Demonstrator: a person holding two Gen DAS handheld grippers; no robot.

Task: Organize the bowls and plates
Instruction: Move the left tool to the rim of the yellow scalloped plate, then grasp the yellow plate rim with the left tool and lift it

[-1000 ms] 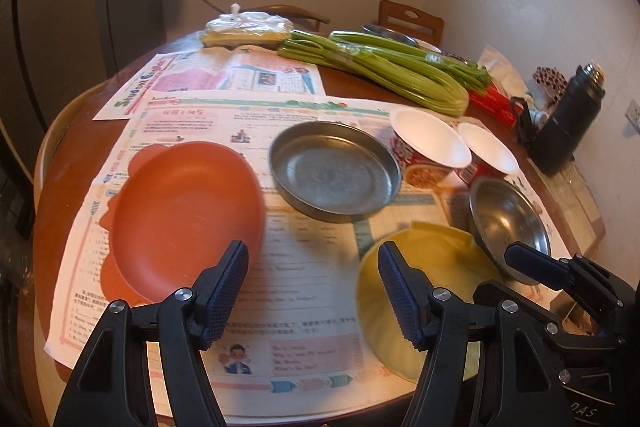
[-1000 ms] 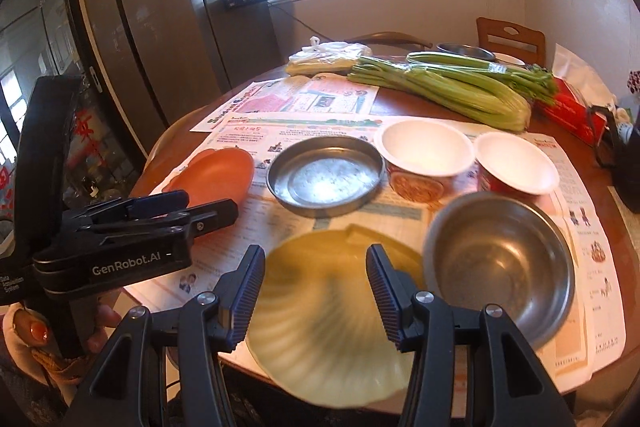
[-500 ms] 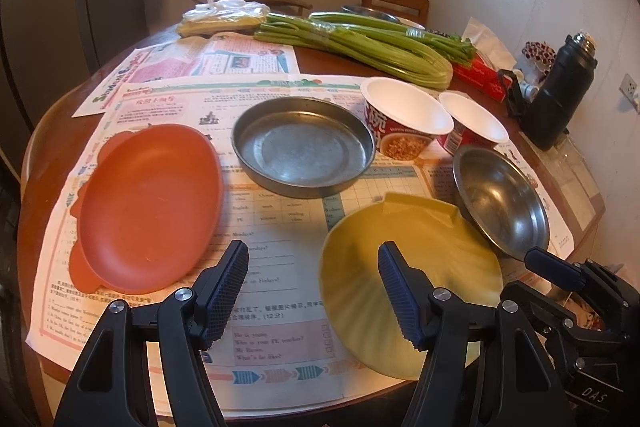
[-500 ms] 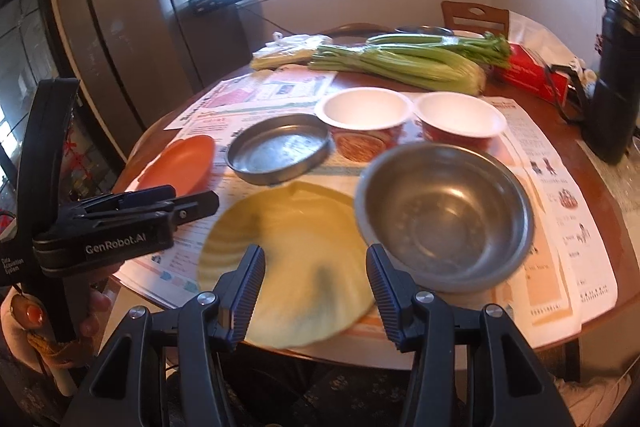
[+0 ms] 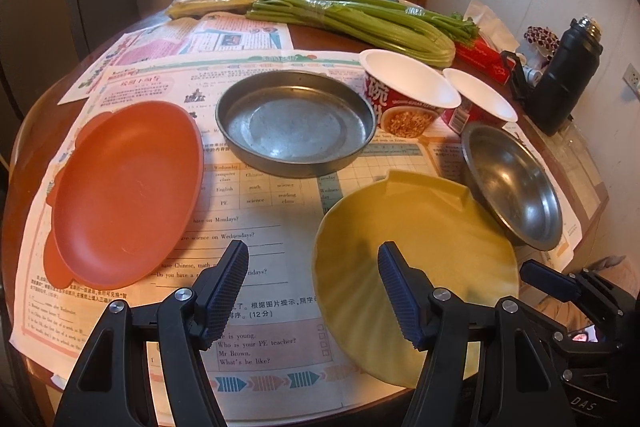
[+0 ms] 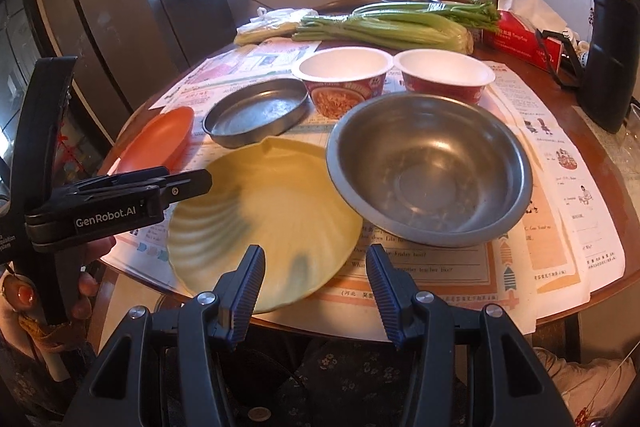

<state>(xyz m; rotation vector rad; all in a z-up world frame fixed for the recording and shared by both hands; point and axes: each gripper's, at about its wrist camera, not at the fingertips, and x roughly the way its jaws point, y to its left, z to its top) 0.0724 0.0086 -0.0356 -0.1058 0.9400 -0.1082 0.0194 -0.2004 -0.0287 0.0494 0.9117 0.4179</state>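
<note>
Left wrist view: left tongs agape, empty, above yellow plate; right tongs likewise parted, gripping nothing.

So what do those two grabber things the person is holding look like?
Each is a black plastic clamp with two fingers. The left gripper and right gripper have ridged dark blue pads and silver screws. The left one's side reads GenRobot.AI in white. A reddish bead bracelet sits near the hand holding it.

home kitchen; fridge, celery
</note>
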